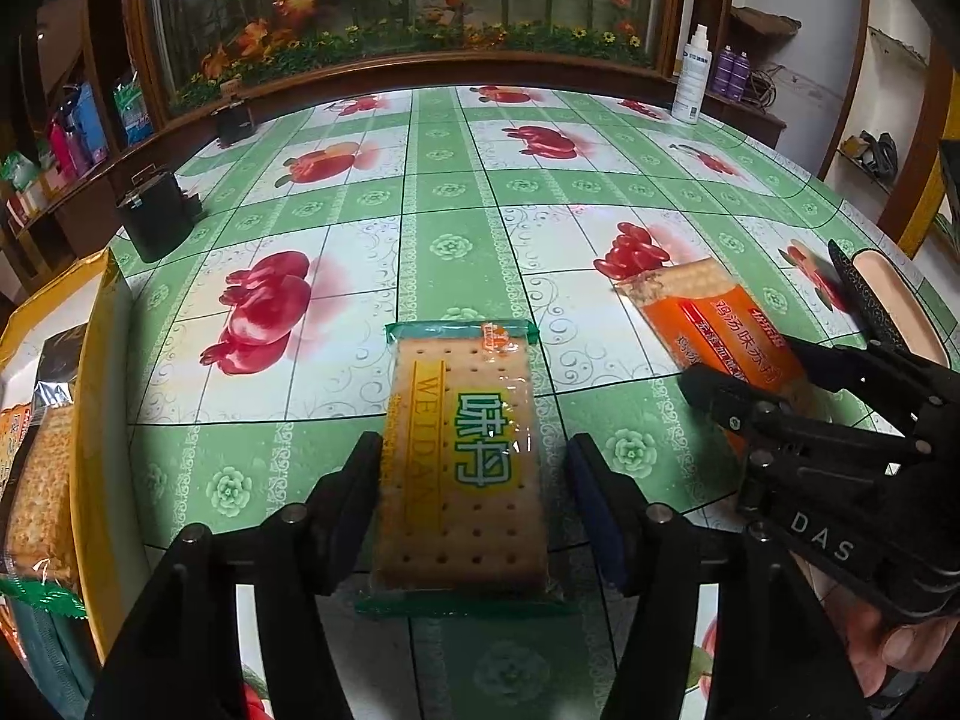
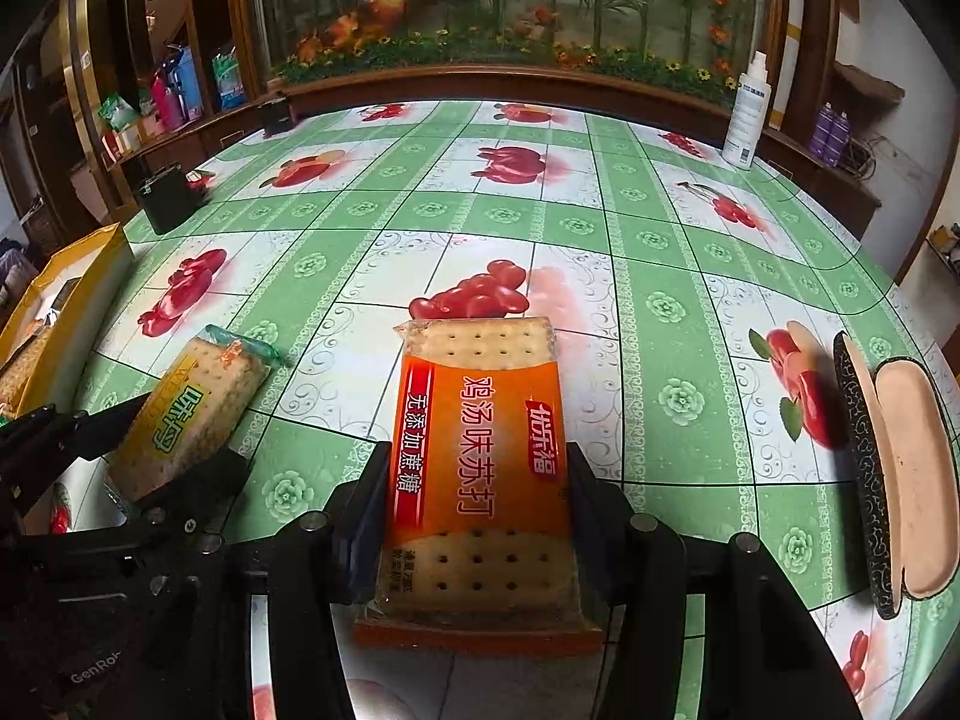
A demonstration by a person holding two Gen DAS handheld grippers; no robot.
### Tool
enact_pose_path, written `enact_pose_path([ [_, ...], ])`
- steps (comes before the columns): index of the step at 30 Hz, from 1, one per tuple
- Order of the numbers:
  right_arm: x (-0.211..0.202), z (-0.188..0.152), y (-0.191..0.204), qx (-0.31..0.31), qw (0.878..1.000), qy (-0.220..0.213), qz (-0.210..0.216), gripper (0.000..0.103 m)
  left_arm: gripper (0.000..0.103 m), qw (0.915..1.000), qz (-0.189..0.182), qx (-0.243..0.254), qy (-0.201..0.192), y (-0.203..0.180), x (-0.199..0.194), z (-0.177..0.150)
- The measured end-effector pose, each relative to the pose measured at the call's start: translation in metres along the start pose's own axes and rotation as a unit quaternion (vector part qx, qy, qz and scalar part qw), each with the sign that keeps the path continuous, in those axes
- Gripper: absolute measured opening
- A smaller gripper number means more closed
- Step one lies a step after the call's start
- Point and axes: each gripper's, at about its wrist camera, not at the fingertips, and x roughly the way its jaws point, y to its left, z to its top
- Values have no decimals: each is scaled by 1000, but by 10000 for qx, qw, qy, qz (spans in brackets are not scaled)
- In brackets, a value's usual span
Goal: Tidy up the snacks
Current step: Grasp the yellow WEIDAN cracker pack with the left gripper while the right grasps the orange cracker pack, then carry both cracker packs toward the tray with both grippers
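- Snacks are still lying partly out on the table [image 1: 456,192]: two cracker packs remain outside the yellow box [image 1: 90,360], which is sitting at the near left edge.
- At least two packs are already resting inside that box, so the sorting appears to be partly done, with these last two visible packs left to go in.
- The green cracker pack [image 1: 462,468] is lying flat on the tablecloth, near the centre and just right of the box.
- The left gripper [image 1: 474,447] is straddling it with its jaws released; a gap is showing at the right pad, so nothing is being squeezed.
- The orange cracker pack [image 2: 480,468] is lying further right, near the front edge, pointing away.
- The right gripper [image 2: 478,453] is clenching it, with both pads pressing against its long sides.
- An open glasses case [image 2: 900,480] is sitting at the far right of the table, apart from both packs and seemingly not part of the job.
- Judging from this, carrying the orange pack leftward over to the box is looking like the step in hand.
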Motion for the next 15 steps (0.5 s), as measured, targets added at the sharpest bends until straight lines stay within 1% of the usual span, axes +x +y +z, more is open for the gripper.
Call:
enact_pose_path([
  [5,0,0,0,26,10000,-3,-12,57,60,10000,9,-34,-7,0,0,-1],
  [6,0,0,1,19,10000,-4,-20,57,55,10000,13,-27,-13,0,0,-1],
  [7,0,0,1,29,10000,-4,-9,57,45,10000,36,-19,-33,-1,-1,-1],
  [15,0,0,4,6,10000,-3,37,57,46,10000,49,24,-51,-1,-2,-1],
])
